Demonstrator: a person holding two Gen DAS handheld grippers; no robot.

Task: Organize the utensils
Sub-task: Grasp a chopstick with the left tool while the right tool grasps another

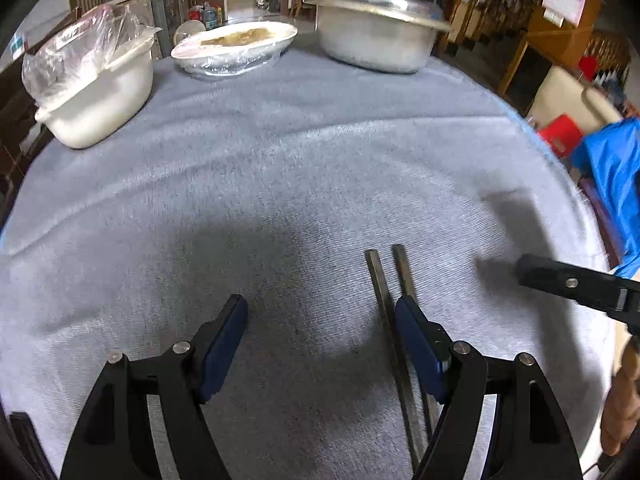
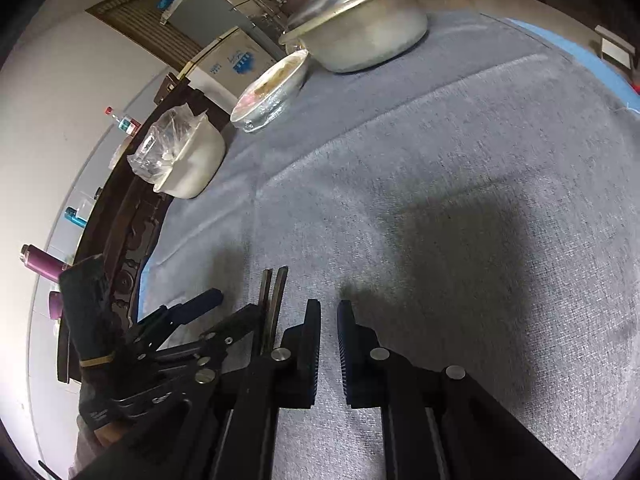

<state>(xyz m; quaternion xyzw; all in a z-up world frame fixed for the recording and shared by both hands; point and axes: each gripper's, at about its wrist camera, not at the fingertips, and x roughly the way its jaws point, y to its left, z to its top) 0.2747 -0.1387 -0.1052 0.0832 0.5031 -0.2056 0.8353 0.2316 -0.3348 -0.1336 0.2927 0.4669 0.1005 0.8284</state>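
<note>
A pair of dark metal chopsticks (image 1: 384, 292) lies side by side on the grey-blue tablecloth (image 1: 280, 168). My left gripper (image 1: 322, 308) is open just above the cloth; its right finger (image 1: 416, 340) sits over the chopsticks, which run under it, not between the jaws. In the right wrist view the chopsticks (image 2: 274, 300) lie just left of my right gripper (image 2: 329, 312), whose pads stand a narrow gap apart with nothing between them. The left gripper (image 2: 224, 320) shows there at lower left. The right gripper's tip (image 1: 560, 280) enters the left wrist view from the right.
At the far side of the round table stand a white tub with a plastic bag (image 1: 96, 92), a film-covered white dish of food (image 1: 236, 46) and a lidded aluminium pot (image 1: 380, 36). The table edge (image 1: 568, 176) curves close on the right.
</note>
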